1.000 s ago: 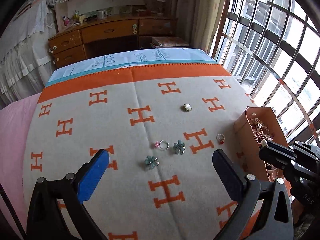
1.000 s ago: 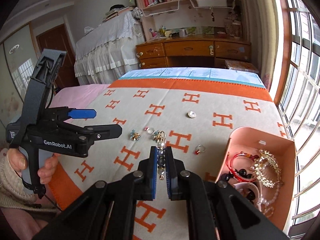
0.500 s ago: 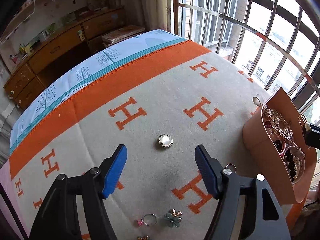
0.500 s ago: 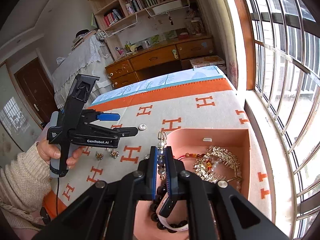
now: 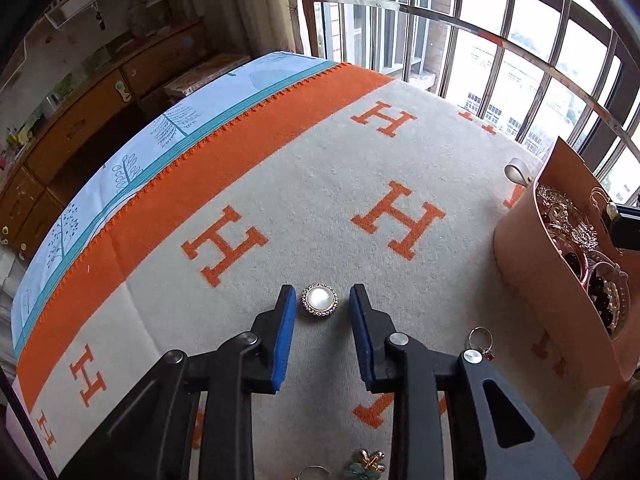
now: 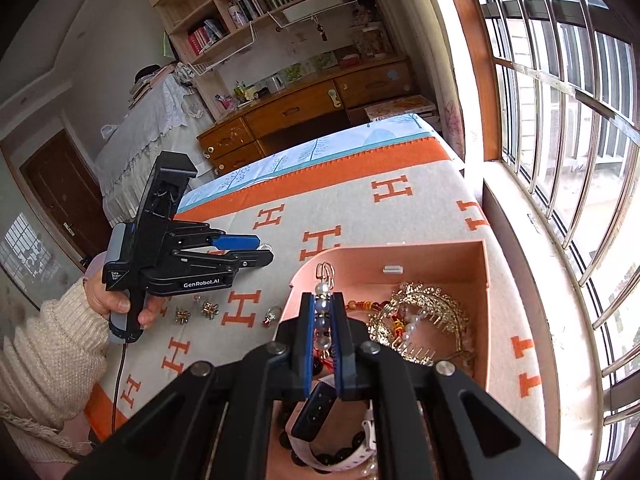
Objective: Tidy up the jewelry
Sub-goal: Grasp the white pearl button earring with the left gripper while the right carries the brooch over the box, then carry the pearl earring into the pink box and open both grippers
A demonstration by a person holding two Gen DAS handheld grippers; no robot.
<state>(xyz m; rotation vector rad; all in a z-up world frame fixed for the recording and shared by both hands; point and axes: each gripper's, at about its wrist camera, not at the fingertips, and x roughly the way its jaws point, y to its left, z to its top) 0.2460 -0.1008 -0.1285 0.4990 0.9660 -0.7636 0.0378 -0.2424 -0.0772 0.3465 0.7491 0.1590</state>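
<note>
Pearl brooch being gripped
At lower centre, the brooch (image 5: 320, 299) is straddled, untouched, by the closing left claw (image 5: 322, 300); it should be kept centred. A bead string (image 6: 322, 320) is clamped in the right claw (image 6: 322, 334).

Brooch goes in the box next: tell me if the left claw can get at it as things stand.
Probably yes. The left claw is closing with the pearl brooch between its fingertips, pads not yet touching, and only bare blanket around it.
</note>
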